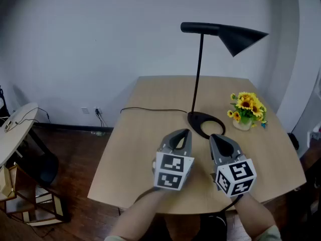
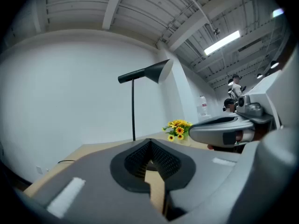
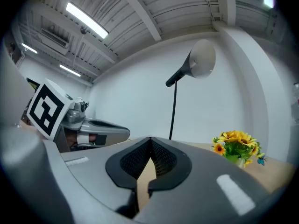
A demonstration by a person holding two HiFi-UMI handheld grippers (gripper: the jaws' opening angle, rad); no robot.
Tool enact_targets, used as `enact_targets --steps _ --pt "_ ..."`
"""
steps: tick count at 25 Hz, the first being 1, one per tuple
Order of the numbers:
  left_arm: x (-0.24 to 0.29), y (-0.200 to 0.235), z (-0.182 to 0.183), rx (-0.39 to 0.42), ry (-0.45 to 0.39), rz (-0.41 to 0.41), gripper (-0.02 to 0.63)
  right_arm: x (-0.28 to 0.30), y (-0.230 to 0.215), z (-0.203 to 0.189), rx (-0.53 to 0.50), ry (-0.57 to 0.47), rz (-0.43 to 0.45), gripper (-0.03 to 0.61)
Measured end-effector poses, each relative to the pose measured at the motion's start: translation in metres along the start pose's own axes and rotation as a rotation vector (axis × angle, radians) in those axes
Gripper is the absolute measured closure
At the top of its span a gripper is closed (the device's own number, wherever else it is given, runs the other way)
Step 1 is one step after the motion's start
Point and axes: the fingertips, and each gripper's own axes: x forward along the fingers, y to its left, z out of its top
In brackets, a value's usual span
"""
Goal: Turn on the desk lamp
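A black desk lamp stands on the round wooden table [image 1: 130,154]. Its ring base [image 1: 205,123] lies just beyond my grippers, and its cone shade [image 1: 243,38] points right with no glow. My left gripper [image 1: 186,132] and right gripper [image 1: 215,136] hover side by side over the table's near half, both shut on nothing, tips a short way from the base. The left gripper view shows its jaws [image 2: 149,142] closed, with the lamp pole [image 2: 133,111] straight ahead. In the right gripper view its jaws [image 3: 150,140] are closed, with the shade [image 3: 200,62] high above.
A small pot of sunflowers [image 1: 246,112] stands right of the lamp base. The lamp's black cord [image 1: 150,109] runs left off the table toward wall outlets [image 1: 90,110]. A round side table [image 1: 15,129] and a low shelf [image 1: 30,200] stand at the left.
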Motion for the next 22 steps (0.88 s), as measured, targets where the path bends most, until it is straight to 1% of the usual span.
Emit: enact_targets --steps 4,8,12,17,20,22 --pt "0.029 0.014 -0.022 -0.023 0.039 0.044 0.615 0.026 -0.016 -0.004 0.022 0.008 -0.011 0.578" --pt "0.052 0.023 -0.032 -0.012 0.068 0.057 0.615 0.05 -0.027 -0.014 0.028 0.03 -0.022 0.578" --pt "0.072 0.031 -0.042 -0.014 0.087 0.06 0.615 0.072 -0.034 -0.024 0.022 0.053 -0.023 0.578" --pt "0.089 0.04 -0.063 -0.03 0.14 0.066 0.615 0.098 -0.042 -0.045 0.035 0.092 -0.02 0.578" --pt "0.097 0.038 -0.074 -0.03 0.167 0.057 0.615 0.108 -0.044 -0.06 0.026 0.119 -0.021 0.578" --pt "0.103 0.036 -0.079 -0.047 0.182 0.042 0.615 0.112 -0.046 -0.066 0.017 0.133 -0.024 0.578"
